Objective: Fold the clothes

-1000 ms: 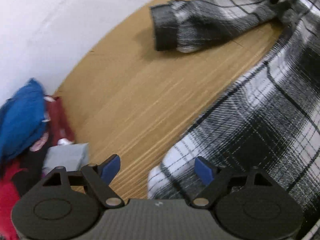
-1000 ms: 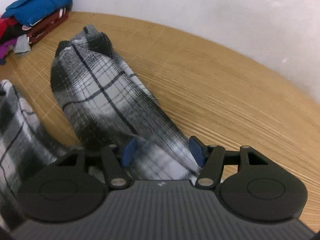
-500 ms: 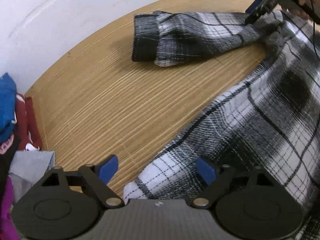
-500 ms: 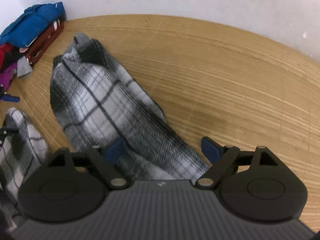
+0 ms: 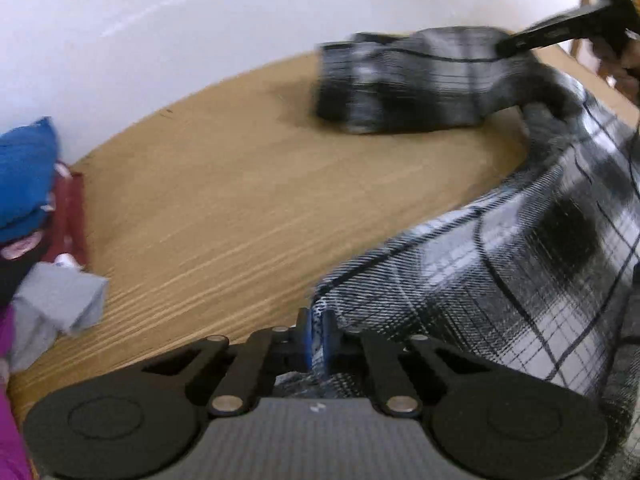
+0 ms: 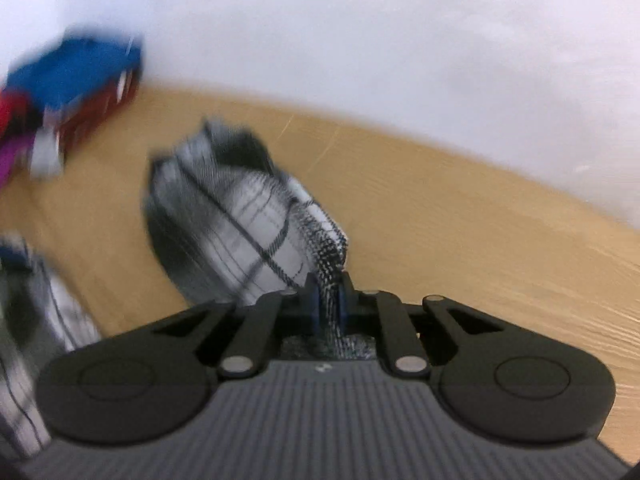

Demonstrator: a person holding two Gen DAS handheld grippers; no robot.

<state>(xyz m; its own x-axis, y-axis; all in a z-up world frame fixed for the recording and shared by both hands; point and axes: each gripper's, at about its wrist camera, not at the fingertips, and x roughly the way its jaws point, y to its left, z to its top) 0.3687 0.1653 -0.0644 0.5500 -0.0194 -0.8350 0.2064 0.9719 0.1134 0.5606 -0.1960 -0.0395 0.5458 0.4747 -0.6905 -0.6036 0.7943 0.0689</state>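
Left gripper [image 5: 316,336]: lower centre of the left wrist view; its 2 blue fingers [image 5: 306,338] are clamped together on the white-edged hem of the plaid shirt [image 5: 520,264].
Right gripper [image 6: 328,304]: lower centre of the right wrist view; its jaws are closing, with a fold of the shirt's sleeve [image 6: 240,216] pinched between the fingers [image 6: 311,306].
Plaid shirt: black and white, its body fills the right side of the left wrist view, draped on the desk [image 5: 240,184]; the sleeve runs across the upper right, where the other gripper [image 5: 560,34] meets it.
Sleeve cuff: seems to hang just off the desk, though blur makes this unsure.
Clothes pile [image 5: 28,200]: far left edge, blue on top, then dark red and grey, well apart from the shirt.
Wall [image 6: 360,40]: white, behind the desk.
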